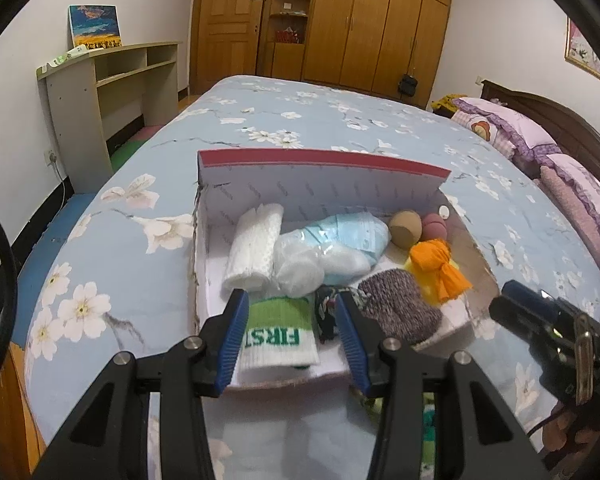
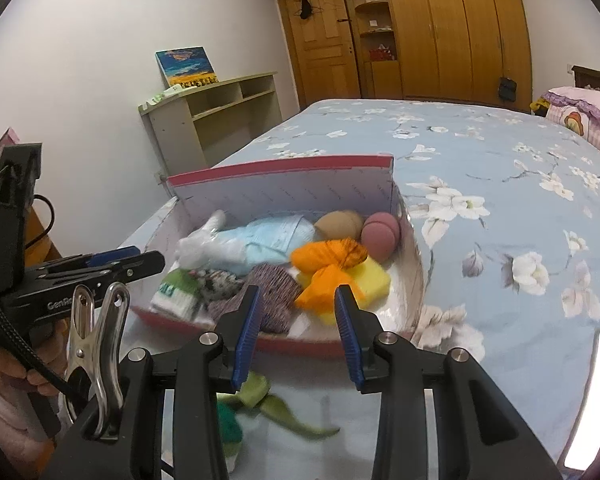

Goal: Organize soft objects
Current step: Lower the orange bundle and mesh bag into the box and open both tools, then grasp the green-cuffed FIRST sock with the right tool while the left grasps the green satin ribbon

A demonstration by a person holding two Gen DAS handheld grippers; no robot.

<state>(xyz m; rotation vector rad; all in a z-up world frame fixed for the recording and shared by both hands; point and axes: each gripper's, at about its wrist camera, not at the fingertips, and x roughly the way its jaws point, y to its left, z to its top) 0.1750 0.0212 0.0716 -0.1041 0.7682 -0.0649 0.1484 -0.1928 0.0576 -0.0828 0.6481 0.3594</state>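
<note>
- Left wrist view: the left gripper (image 1: 290, 334) is nearest, its two blue-padded fingers spread wide with nothing between them, reaching over the near edge of the box (image 1: 320, 166).
- Between the fingertips, inside the box, lies one white-and-green sock (image 1: 278, 330) with a dark patterned cloth (image 1: 327, 312) just beside it.
- Further in: one white roll (image 1: 254, 246), one clear bag (image 1: 300, 266), one pale blue bundle (image 1: 344, 242), one knitted piece (image 1: 400, 306), one orange cloth (image 1: 440, 266), two balls, tan (image 1: 405, 229) and pink (image 1: 434, 228).
- The box sits on the floral bed (image 1: 300, 108); the right gripper (image 1: 518, 300) shows at the right edge, its opening hard to judge here.
- Right wrist view: the right gripper (image 2: 298, 332) hangs level just short of the box's red front wall (image 2: 300, 344), fingers wide apart and empty.
- One green cloth (image 2: 256, 396) lies on the bed below it, outside the box.
- One yellow sponge (image 2: 374, 280) lies under the orange cloth.
- The left gripper comes in from the left, a hand (image 2: 16, 364) on its handle.
</note>
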